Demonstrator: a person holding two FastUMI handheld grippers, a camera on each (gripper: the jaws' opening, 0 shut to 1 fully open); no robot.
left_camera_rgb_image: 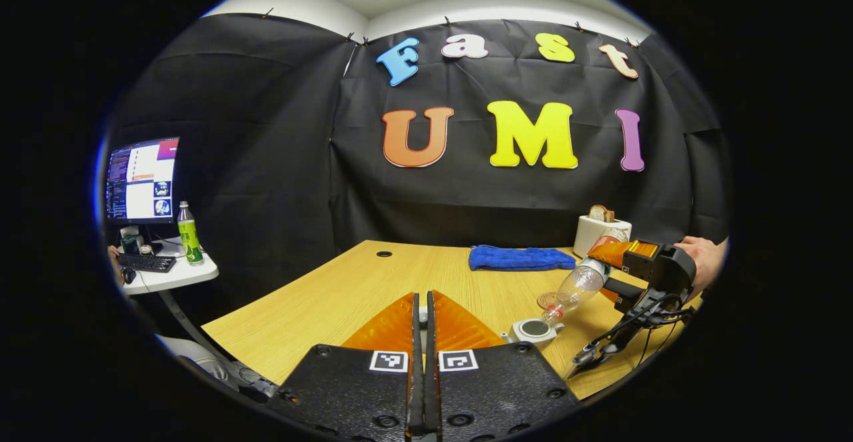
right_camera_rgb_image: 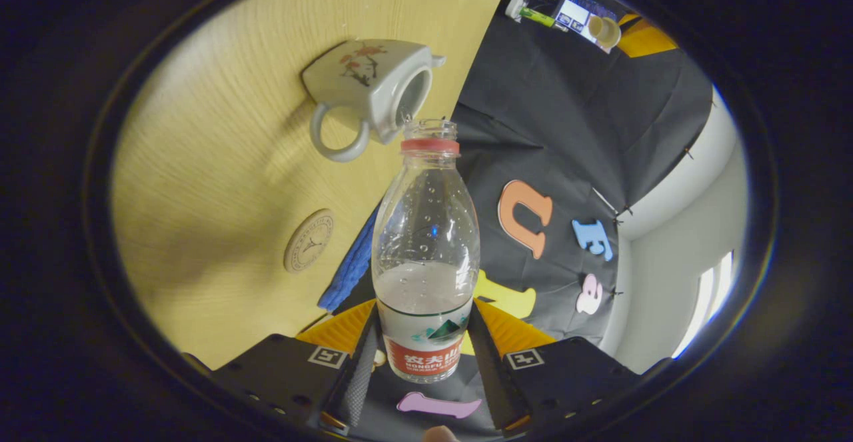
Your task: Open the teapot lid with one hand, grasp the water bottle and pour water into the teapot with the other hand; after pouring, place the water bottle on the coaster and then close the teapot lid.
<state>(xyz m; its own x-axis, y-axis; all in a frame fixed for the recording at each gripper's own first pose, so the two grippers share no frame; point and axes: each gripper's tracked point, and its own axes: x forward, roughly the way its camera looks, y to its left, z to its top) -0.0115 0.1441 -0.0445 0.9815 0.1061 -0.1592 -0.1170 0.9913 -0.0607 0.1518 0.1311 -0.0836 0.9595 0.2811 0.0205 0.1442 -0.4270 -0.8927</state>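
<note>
Wood-grain table (right_camera_rgb_image: 200, 182), round coaster (right_camera_rgb_image: 308, 241)

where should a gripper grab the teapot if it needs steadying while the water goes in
By the ring handle, on the side away from the spout. It sticks out clear of the teapot, a loop two fingers can pinch, and keeps clear of the open mouth where the water bottle is tipped.

Left gripper (left_camera_rgb_image: 421, 309): black textured body, screw holes, two square fiducial markers. Right gripper (left_camera_rgb_image: 603, 265): black housing, trailing black cables.
</note>
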